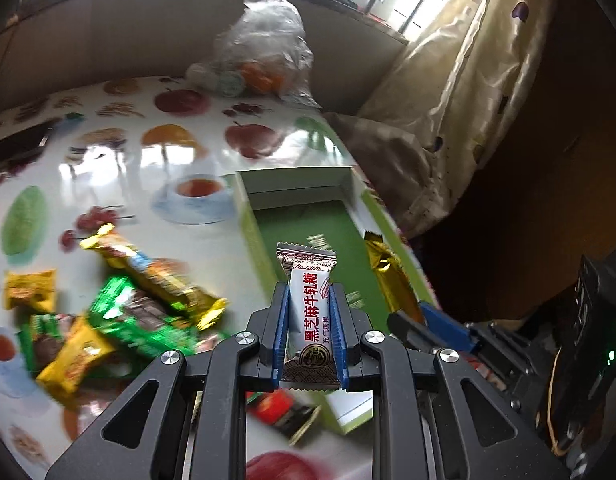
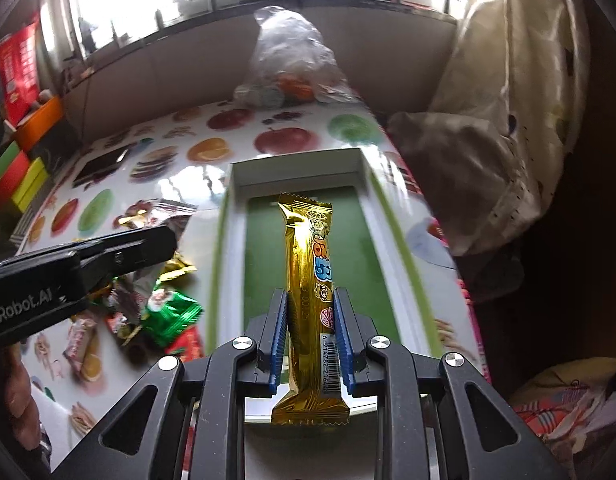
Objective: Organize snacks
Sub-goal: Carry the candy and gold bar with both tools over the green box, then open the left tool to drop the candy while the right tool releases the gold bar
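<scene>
Above a green-lined box (image 2: 235, 216) on a fruit-print table (image 1: 107, 168), the left gripper (image 1: 308, 308) clamps a white nougat bar (image 1: 308, 300) while the right gripper (image 2: 310, 320) pinches a long gold wafer bar (image 2: 308, 264). Both bars hang over the box floor. Released too near the rim, either could tip out toward the loose snack pile (image 1: 119, 304); the two close-set grippers could also collide.

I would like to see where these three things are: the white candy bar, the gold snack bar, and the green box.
white candy bar (image 1: 308, 300): left wrist view, printed middle.
gold snack bar (image 2: 308, 264): right wrist view, middle of wrapper.
green box (image 2: 364, 248): right wrist view, bare green floor.
</scene>
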`<state>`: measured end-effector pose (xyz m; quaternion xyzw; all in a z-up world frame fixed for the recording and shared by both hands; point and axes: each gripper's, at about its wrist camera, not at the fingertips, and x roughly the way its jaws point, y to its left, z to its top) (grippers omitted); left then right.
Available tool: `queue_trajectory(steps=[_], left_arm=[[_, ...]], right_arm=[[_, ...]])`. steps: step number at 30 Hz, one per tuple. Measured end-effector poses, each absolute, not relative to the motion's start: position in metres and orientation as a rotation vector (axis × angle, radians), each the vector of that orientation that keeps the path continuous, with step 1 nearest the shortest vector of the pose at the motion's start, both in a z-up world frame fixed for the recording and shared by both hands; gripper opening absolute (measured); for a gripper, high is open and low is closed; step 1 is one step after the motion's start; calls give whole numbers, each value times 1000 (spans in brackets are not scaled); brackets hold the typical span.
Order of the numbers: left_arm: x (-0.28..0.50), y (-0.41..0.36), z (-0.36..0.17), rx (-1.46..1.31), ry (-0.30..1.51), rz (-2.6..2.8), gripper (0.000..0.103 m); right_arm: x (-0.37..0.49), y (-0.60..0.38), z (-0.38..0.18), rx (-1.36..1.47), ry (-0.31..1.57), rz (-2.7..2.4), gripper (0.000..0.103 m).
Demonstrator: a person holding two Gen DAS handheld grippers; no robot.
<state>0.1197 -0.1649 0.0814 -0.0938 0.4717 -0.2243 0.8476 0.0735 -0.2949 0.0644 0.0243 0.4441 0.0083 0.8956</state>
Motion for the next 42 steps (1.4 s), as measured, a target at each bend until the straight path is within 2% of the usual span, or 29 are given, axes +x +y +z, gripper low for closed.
queue_trajectory(steps=[13, 31, 33, 36, 40, 42], left_arm=[[127, -204, 49, -157, 1085, -466, 20], [132, -212, 32, -170, 1142, -459, 21], [133, -212, 32, -170, 1140, -461, 22], [135, -212, 29, -197, 1153, -485, 23], [133, -212, 32, -205, 1151, -496, 33], [132, -210, 34, -202, 1142, -495, 34]], right_arm=[[88, -319, 46, 65, 956, -6, 22], [91, -328, 31, 71, 1005, -3, 23], [91, -329, 31, 79, 1006, -5, 27], [90, -329, 30, 80, 1009, -9, 28], [89, -329, 31, 80, 1011, -14, 31], [88, -329, 31, 84, 1008, -15, 31]])
